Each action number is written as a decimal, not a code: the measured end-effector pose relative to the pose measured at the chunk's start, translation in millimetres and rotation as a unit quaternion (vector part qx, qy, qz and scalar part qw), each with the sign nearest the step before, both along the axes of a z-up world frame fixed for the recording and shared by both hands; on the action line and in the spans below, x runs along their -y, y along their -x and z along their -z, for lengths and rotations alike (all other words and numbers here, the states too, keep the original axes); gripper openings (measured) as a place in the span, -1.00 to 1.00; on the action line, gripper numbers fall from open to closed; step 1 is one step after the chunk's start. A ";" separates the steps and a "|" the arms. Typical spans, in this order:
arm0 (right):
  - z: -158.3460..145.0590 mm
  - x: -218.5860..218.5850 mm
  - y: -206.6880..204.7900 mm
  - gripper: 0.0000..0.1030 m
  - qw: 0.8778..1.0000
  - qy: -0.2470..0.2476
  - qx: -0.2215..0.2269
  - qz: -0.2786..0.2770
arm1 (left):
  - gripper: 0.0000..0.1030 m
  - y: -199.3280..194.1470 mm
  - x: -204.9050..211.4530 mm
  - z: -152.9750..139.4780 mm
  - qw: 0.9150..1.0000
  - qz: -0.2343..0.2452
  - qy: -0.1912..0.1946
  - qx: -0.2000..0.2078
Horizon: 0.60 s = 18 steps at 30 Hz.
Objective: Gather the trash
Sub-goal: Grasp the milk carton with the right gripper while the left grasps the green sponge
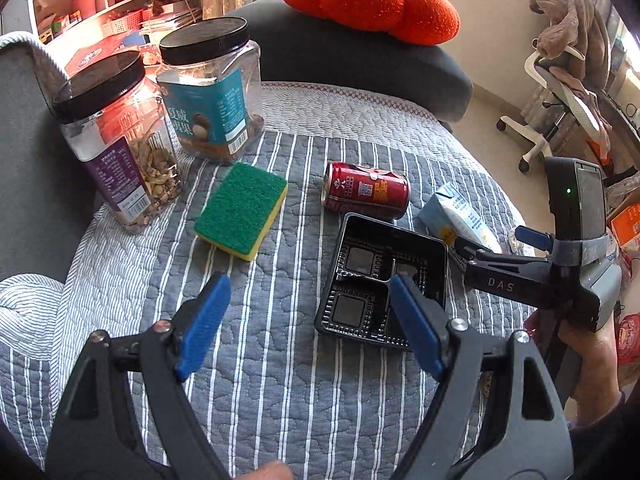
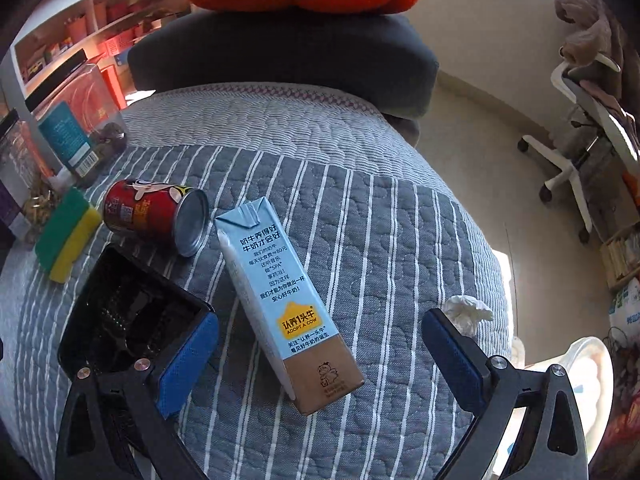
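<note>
one carton [image 2: 280, 300], one can [image 2: 154, 216]

Two lidded jars [image 1: 168, 120] beside a green sponge [image 1: 241, 210] (yellow underside), orange cushion [image 1: 370, 2] behind.

The left wrist view looks down and forward from above the near edge of the quilt [image 1: 280, 360], with the tray [image 1: 384, 280] close ahead and the can [image 1: 366, 190] beyond it. The right wrist view sits lower and right of the tray [image 2: 132, 312], close over the carton [image 2: 280, 292]. Both views share tray, can [image 2: 156, 216], carton [image 1: 456, 216], sponge [image 1: 242, 210] and orange cushion [image 1: 368, 0].
</note>
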State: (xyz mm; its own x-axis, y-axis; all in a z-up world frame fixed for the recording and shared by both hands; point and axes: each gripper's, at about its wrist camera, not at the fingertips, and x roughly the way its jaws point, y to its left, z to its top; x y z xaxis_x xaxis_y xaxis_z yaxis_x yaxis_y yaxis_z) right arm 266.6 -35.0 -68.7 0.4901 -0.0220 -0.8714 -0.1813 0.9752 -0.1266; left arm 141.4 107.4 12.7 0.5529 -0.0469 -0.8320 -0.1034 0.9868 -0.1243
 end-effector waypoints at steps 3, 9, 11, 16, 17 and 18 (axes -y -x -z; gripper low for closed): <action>10.8 0.4 -6.5 0.80 1.000 -0.009 -0.015 0.006 | 0.59 -15.3 -12.0 2.1 1.000 -0.004 0.005 -0.007; 39.0 13.3 -17.9 -0.16 0.993 -0.081 -0.084 0.030 | 0.59 -41.8 -29.5 20.0 0.998 -0.022 0.028 -0.046; 37.6 16.2 -17.7 -0.18 0.993 -0.088 -0.077 0.034 | 0.59 -49.8 -30.0 22.9 0.998 -0.023 0.011 -0.051; 26.5 25.2 -17.0 -0.21 0.991 -0.109 -0.060 0.047 | 0.59 -71.3 -31.7 35.7 0.997 -0.019 -0.021 -0.071; 23.8 26.0 -16.3 -0.21 0.991 -0.112 -0.058 0.047 | 0.59 -75.2 -32.2 38.0 0.997 -0.019 -0.029 -0.073; 20.0 24.5 -15.7 -0.21 0.991 -0.115 -0.055 0.047 | 0.59 -78.9 -32.4 40.3 0.996 -0.019 -0.037 -0.075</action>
